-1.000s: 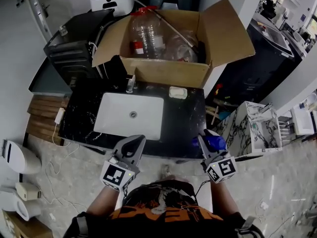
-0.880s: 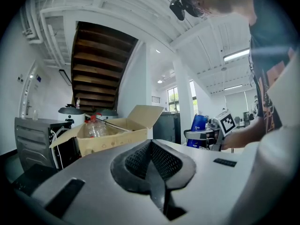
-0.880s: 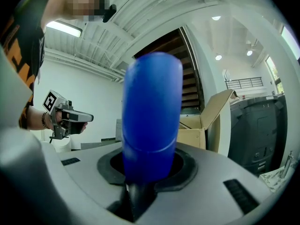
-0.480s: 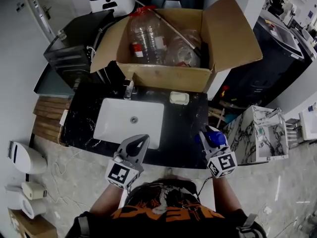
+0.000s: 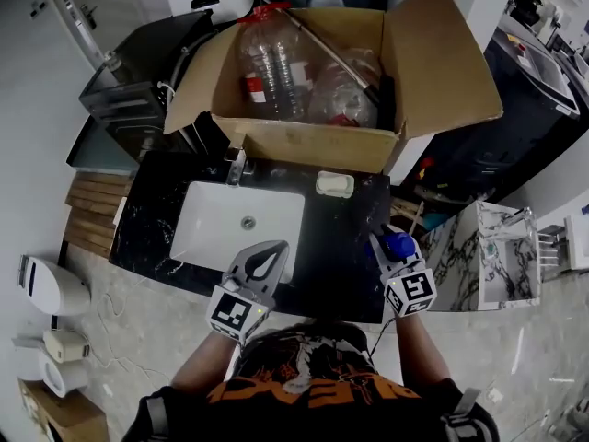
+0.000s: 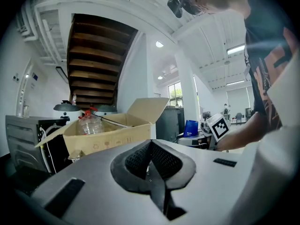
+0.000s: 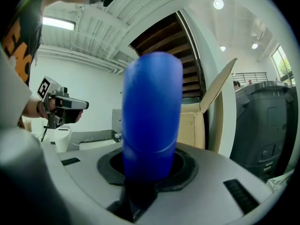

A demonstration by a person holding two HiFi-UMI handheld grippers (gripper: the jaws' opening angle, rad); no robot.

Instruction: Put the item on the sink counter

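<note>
R tongs (image 5: 392,246) clamped on blue bottle (image 7: 152,111) at counter's (image 5: 342,247) near-right edge, L tongs (image 5: 273,250) shut, empty; best lower it upright onto bare top right of basin (image 5: 221,233), base flat before release.

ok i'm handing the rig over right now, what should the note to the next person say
Left gripper: shut and empty, at the counter's front edge by the sink basin.
Right gripper: shut on the blue item, above the right front part of the sink counter.
Done: item is gripped and at the counter.
Left: set it down on bare black counter, perhaps in front of the soap dish, then open the gripper and pull back.
</note>
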